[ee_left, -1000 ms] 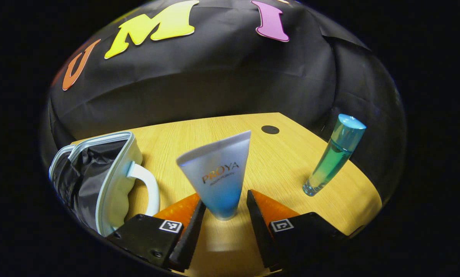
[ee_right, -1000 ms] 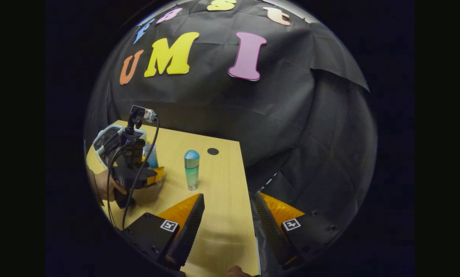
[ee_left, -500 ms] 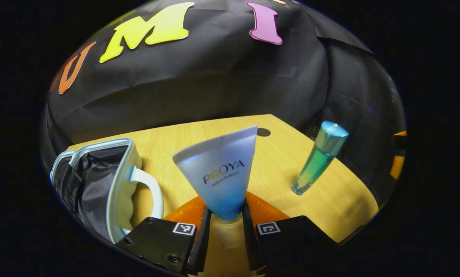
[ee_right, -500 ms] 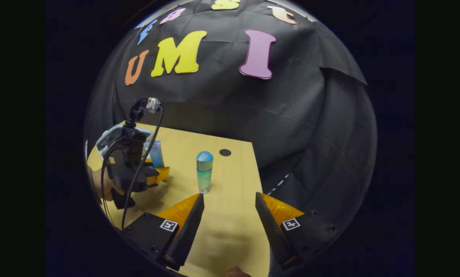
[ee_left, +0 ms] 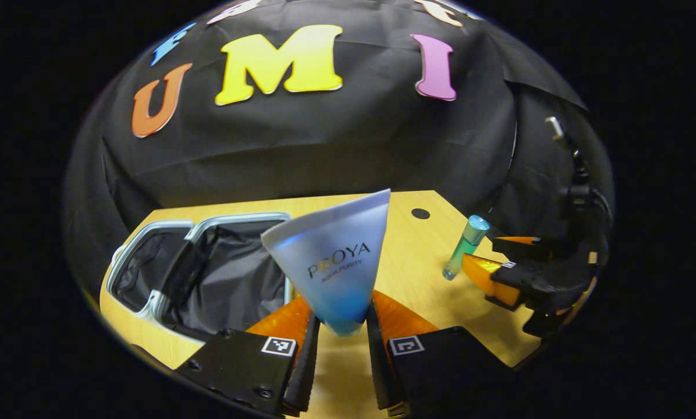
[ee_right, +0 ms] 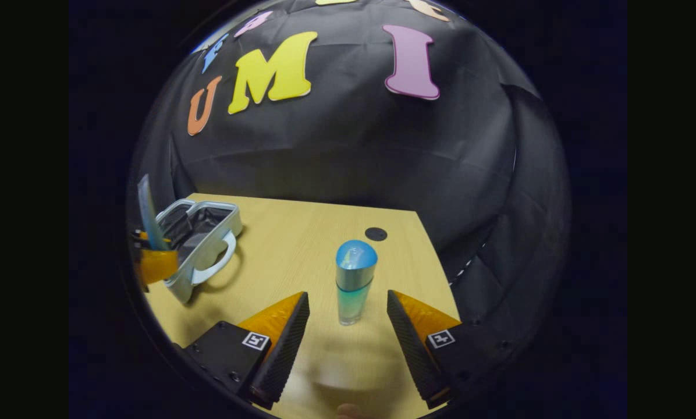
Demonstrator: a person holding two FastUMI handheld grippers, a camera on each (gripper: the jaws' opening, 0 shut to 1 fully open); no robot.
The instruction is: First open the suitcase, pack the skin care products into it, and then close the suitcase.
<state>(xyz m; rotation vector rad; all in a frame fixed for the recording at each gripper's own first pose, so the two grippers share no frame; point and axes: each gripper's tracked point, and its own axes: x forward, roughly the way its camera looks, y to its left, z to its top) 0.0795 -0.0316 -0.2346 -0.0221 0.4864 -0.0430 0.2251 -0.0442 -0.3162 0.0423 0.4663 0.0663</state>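
Tube [ee_left: 330,262] clamped in left gripper [ee_left: 342,326], seemingly lifted

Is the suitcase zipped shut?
No, the suitcase lies wide open on the table, with its dark lining showing in both halves.

the tube [ee_left: 333,256], clamped between the fingers of the left gripper [ee_left: 342,343], carried the printed words "proya" and, beneath them, "aqua purity". a square coded marker [ee_left: 279,345] sat on each finger housing; it could not be read.
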